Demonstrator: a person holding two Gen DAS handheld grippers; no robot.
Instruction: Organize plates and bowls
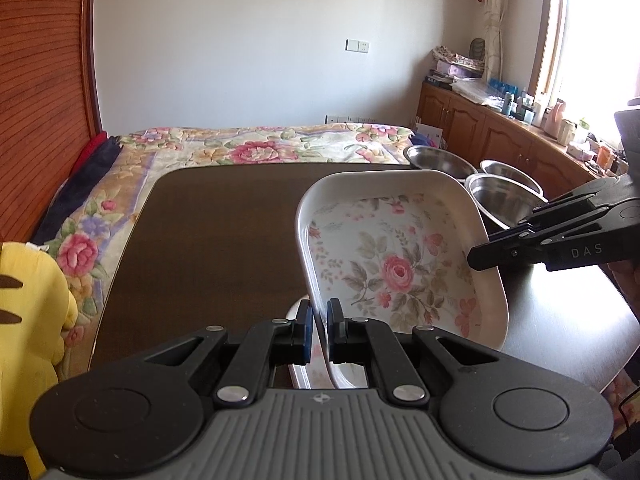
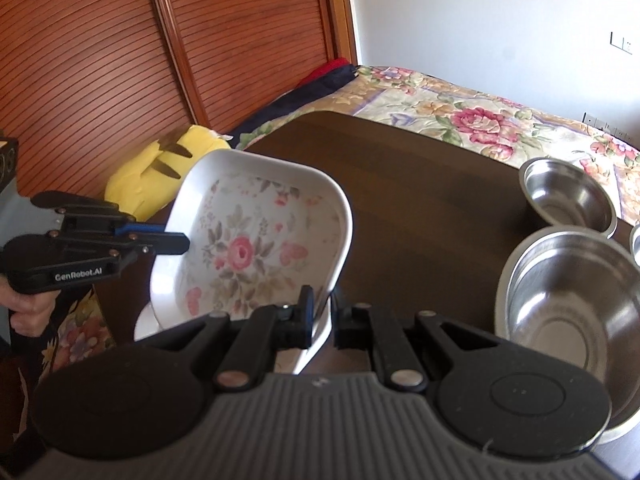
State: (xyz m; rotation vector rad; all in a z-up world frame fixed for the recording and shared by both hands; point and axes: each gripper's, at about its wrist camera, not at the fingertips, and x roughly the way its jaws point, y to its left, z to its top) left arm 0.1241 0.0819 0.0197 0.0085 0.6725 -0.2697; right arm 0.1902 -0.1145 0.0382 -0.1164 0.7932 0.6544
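The floral plate, a white square dish with a pink rose at its centre, is tilted up off the dark table and fills the centre-right of the left wrist view. The left gripper sits at the bottom centre of that frame, its blue-padded fingers drawn narrow onto the plate's near rim. In the right wrist view the same plate leans in the centre-left, and the right gripper at the bottom centre has the rim between its fingers, also closed narrow upon it. Each gripper shows in the other's camera: the right one enters from the right edge of the left wrist view, the left one from the left edge of the right wrist view, with a hand on its handle.

Beneath the raised plate, a second white plate lies on the table, partly hidden. Three steel bowls stand at the right side of both frames, close together near the table's edge. Beyond the table lies a bed with a floral quilt, and a yellow plush toy rests at the left against a slatted wooden panel.
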